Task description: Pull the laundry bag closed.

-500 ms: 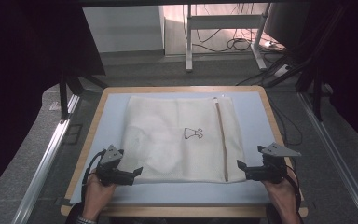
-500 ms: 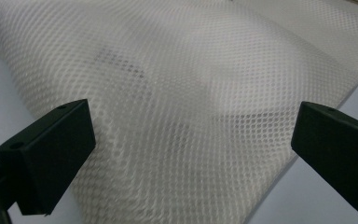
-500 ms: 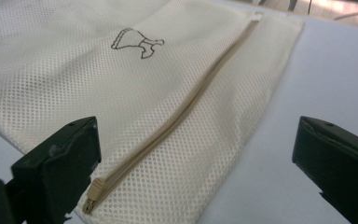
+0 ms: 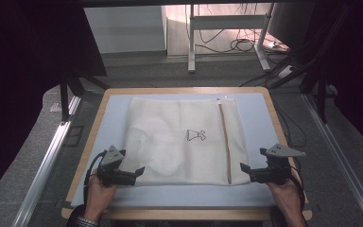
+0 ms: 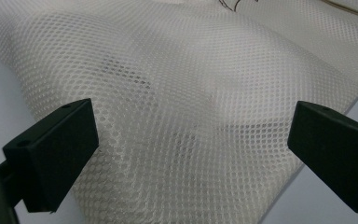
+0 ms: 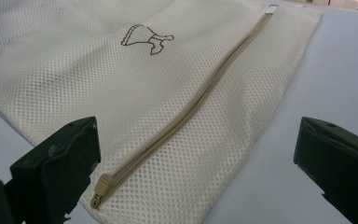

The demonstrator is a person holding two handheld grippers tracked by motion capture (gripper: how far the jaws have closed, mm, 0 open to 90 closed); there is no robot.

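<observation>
A cream mesh laundry bag (image 4: 184, 142) lies flat on the pale blue table (image 4: 255, 118). The left gripper (image 4: 134, 172) and right gripper (image 4: 245, 169) sit at its near corners, jaws wide apart, holding nothing. Dark patches beneath the mesh (image 5: 121, 74) are indistinct — its contents can't be made out. The zipper pull (image 6: 101, 184) lies at the near end.

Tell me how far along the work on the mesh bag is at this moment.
Barely begun. Done: the mesh bag lies flat on the table, zipper closed with its pull at the near end. In hand: left gripper and right gripper are open at the bag's near corners, gripping nothing. Left: any gripping, unzipping or folding, since neither gripper has taken hold of the bag.
</observation>
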